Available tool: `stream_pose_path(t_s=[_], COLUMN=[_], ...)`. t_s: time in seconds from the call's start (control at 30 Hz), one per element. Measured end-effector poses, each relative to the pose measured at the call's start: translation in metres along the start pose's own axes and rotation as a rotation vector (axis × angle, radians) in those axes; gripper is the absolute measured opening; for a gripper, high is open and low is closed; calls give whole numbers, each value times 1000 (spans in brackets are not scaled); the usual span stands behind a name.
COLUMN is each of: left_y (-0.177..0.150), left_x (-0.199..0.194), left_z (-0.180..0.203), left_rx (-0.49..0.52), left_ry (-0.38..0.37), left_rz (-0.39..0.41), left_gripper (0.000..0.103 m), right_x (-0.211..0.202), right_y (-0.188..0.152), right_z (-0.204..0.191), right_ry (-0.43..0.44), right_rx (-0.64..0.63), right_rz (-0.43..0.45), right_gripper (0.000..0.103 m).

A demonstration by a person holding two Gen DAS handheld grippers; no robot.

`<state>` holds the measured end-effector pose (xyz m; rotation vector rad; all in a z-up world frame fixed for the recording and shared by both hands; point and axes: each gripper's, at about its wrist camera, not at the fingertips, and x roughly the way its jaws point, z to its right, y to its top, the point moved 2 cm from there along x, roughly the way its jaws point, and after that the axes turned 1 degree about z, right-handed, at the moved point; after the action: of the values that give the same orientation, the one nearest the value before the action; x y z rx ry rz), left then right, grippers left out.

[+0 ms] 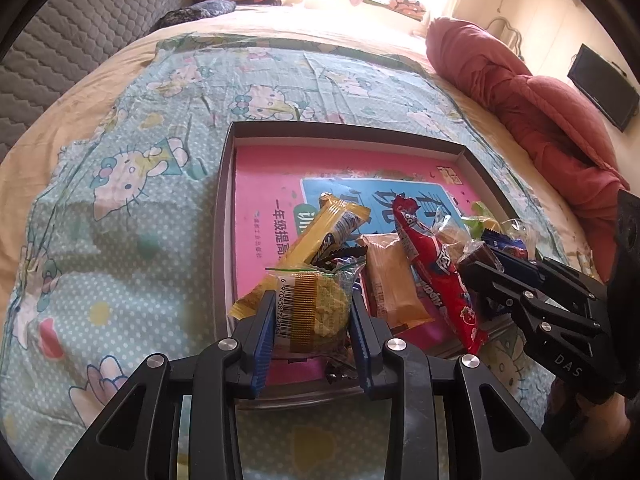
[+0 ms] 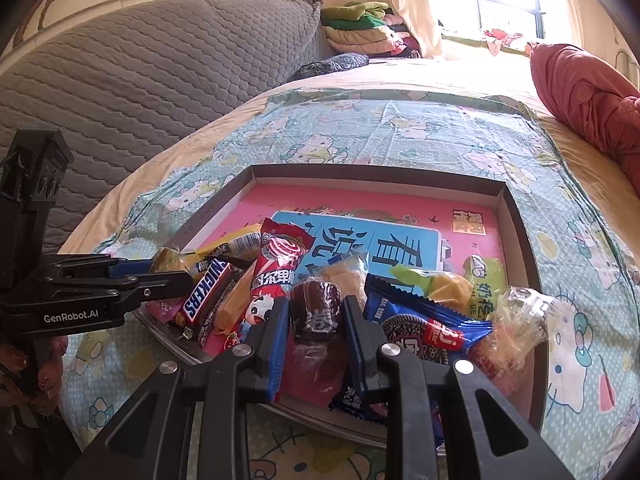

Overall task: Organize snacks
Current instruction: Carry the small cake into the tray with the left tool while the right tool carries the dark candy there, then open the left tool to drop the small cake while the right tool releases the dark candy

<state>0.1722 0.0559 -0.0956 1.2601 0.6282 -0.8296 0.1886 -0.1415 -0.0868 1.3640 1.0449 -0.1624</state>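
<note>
The left gripper (image 1: 310, 316) has its blue-padded fingers (image 1: 264, 336) closed narrowly on a clear plastic packet of pale green crumbly snack with a barcode label (image 1: 316, 308), held at the near edge of a shallow brown cardboard box tray (image 1: 224, 184) lined with a pink and blue printed sheet (image 1: 272, 184). Just beyond these fingers lie a long yellow wrapped bar (image 1: 320, 236), an orange-tan wrapped cake (image 1: 390, 280) and a long red candy packet (image 1: 432, 268). The right gripper (image 2: 316, 316) has its fingers (image 2: 276, 340) on either side of a dark brown wrapped cake in clear film (image 2: 316, 312), touching it. To their left lies a brown Snickers bar (image 2: 208, 292); to their right a blue cookie packet (image 2: 416, 320). The tray rests on a bed with a cartoon-cat sheet (image 2: 400, 128).
</note>
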Motion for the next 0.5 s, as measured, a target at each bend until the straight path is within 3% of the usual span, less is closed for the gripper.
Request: stream_pose_path(t_s=[0.5], left_y=[0], left_x=[2], left_z=[-1], left_rx=[-6], left_ry=[-7], left_rz=[-6], left_gripper=[35], right_x=[-1], right_y=[-1], right_z=[-1], right_ry=[37], right_rx=[22], right_rz=[-7], right_gripper=[28])
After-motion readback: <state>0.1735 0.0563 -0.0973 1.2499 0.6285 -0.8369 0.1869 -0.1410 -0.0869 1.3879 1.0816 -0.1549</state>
